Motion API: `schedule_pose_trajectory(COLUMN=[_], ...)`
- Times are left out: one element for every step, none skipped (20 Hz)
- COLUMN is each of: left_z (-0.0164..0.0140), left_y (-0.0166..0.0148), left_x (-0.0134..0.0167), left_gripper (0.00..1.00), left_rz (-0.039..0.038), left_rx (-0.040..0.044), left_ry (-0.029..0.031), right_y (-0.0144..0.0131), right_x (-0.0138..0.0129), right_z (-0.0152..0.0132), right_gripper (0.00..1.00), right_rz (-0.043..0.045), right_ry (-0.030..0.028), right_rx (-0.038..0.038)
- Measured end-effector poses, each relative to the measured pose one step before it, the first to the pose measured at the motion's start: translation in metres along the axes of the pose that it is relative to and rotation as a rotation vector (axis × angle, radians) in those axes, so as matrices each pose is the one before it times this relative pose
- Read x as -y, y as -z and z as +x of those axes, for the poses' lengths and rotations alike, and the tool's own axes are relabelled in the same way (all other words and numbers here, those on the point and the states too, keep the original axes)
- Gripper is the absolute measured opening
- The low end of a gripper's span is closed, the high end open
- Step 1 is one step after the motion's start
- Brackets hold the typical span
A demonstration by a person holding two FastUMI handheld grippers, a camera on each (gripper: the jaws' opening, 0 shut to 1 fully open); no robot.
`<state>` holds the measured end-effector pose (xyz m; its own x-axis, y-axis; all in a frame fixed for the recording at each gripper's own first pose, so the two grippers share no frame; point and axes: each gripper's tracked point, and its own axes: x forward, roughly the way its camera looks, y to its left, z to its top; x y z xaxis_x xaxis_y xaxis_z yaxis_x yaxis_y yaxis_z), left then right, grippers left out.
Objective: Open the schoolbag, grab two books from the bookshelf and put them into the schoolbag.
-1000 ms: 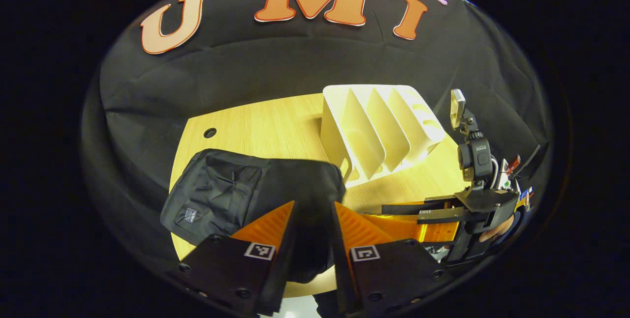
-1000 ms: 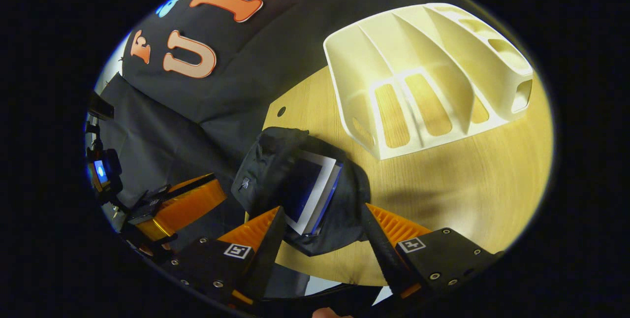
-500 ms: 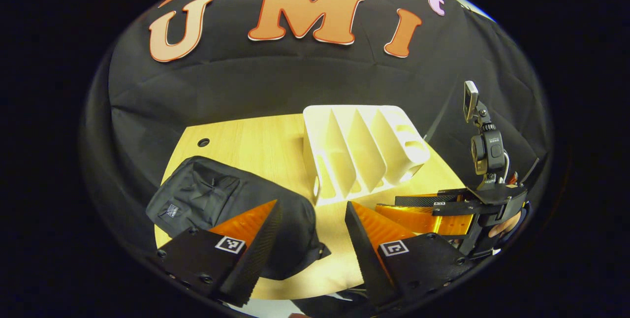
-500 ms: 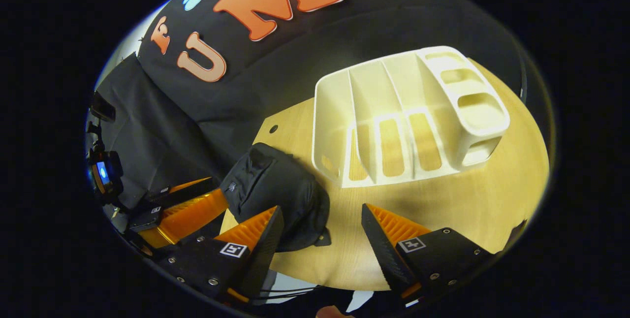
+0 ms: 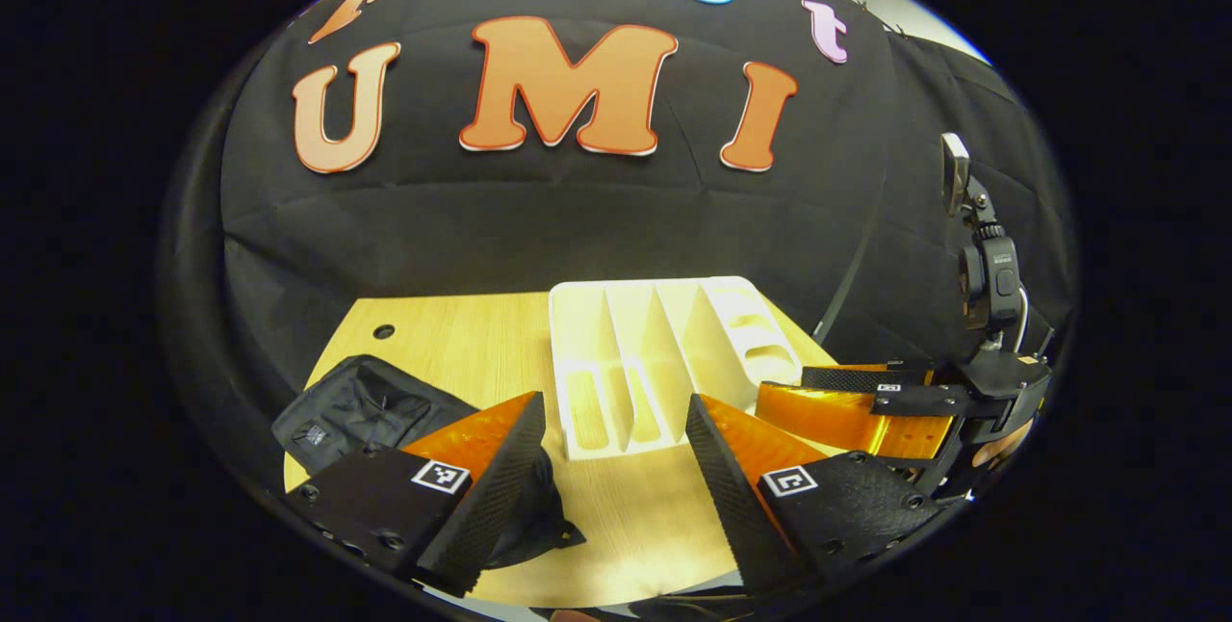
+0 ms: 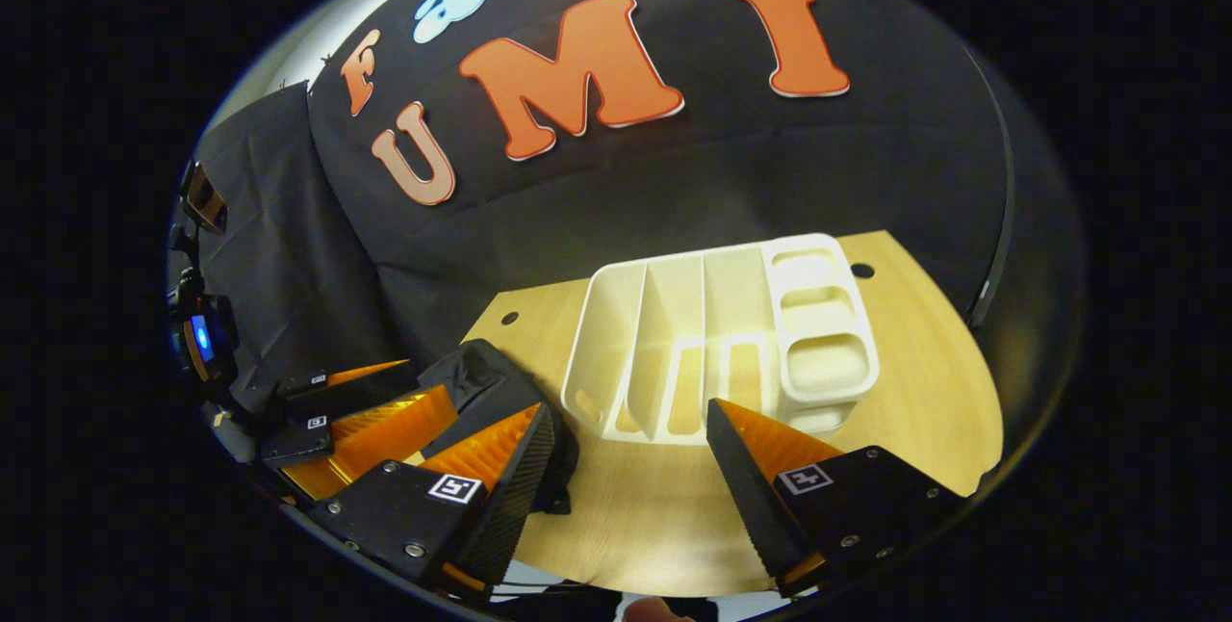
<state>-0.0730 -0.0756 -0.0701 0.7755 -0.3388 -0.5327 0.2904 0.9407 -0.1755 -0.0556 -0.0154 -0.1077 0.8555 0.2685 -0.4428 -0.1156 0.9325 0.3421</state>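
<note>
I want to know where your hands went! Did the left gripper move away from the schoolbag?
Yes. The left gripper has pulled back and up: the schoolbag and white bookshelf sit farther off on the table.

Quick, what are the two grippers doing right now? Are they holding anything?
Left gripper: open, jaws wide apart, holding nothing.
Right gripper: open, jaws wide apart, holding nothing.

My left gripper (image 5: 616,420) has two wedge-shaped fingers with ridged inner faces, each bolted to a flat black plate that carries round screws and a small square black-and-white marker tag. My right gripper (image 6: 630,429) is built the same way. Seen from the left gripper view, it also carries a small black camera on a jointed stalk.
</note>
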Motion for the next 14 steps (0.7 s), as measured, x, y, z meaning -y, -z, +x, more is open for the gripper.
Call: schedule_pose_trajectory(left_z=[0.00108,-0.00104,-0.00237,-0.00315,-0.00201,-0.00115,-0.00287,-0.00285,-0.00215,-0.00250,-0.00220,0.00017,-0.00172,-0.00114], left_y=[-0.00736,-0.00907,-0.00443,-0.00727,-0.01192,-0.01426,-0.01155,-0.01020,-0.01108,-0.00709,-0.00829,-0.00524,-0.00656,-0.00527], left_x=[0.00300,0.00217,-0.00188,-0.00165,-0.00049,0.00672,0.00150,0.00125,-0.00095,-0.00188,-0.00035,-0.00054,-0.00148,0.00134], left_gripper=[0.95,0.95,0.95,0.94,0.94,0.95,0.95,0.95,0.94,0.94,0.94,0.94,0.95,0.96], left_rz=[0.00240,0.00351,0.00506,0.00414,0.00218,-0.00034,-0.00864,-0.00739,-0.00449,-0.00253,-0.00225,0.00309,0.00296,0.00056], left_rx=[0.01861,0.02877,0.02969,0.03064,0.03525,0.03652,0.03844,0.03782,0.03438,0.03207,0.02789,0.01816,0.02156,0.01290], left_ry=[-0.00378,-0.00508,-0.01255,-0.01265,-0.01731,-0.00655,-0.00545,-0.00578,-0.00813,-0.00726,-0.00660,-0.00686,-0.00603,0.00146], right_y=[-0.00923,-0.00951,-0.00870,-0.00870,-0.00697,-0.00776,-0.00828,-0.00650,-0.00609,-0.00773,-0.00699,-0.00486,-0.00583,-0.00549], right_x=[0.00521,0.00451,0.00434,0.00139,0.00138,0.00026,0.00083,-0.00237,-0.00223,-0.00202,-0.00253,-0.00143,-0.00075,-0.00365], right_z=[-0.00496,-0.00498,-0.00379,-0.00498,-0.00297,-0.00225,-0.00192,-0.00191,-0.00272,-0.00326,-0.00148,-0.00094,-0.00209,-0.00275], right_gripper=[0.96,0.96,0.96,0.96,0.96,0.96,0.96,0.96,0.96,0.96,0.96,0.96,0.96,0.96], right_rz=[-0.02098,-0.02058,-0.01575,-0.01291,-0.01195,-0.01340,-0.01741,-0.02146,-0.02382,-0.02071,-0.01639,-0.00921,-0.00251,-0.00029], right_ry=[0.01687,0.01492,0.01477,0.00698,0.01207,0.00361,0.01109,-0.00004,0.01094,-0.00019,0.00608,0.00104,0.01019,-0.00702], right_rx=[0.02523,0.02280,0.02407,0.02295,0.02237,0.02440,0.02212,0.02120,0.01960,0.02187,0.01950,0.01551,0.01325,0.01538])
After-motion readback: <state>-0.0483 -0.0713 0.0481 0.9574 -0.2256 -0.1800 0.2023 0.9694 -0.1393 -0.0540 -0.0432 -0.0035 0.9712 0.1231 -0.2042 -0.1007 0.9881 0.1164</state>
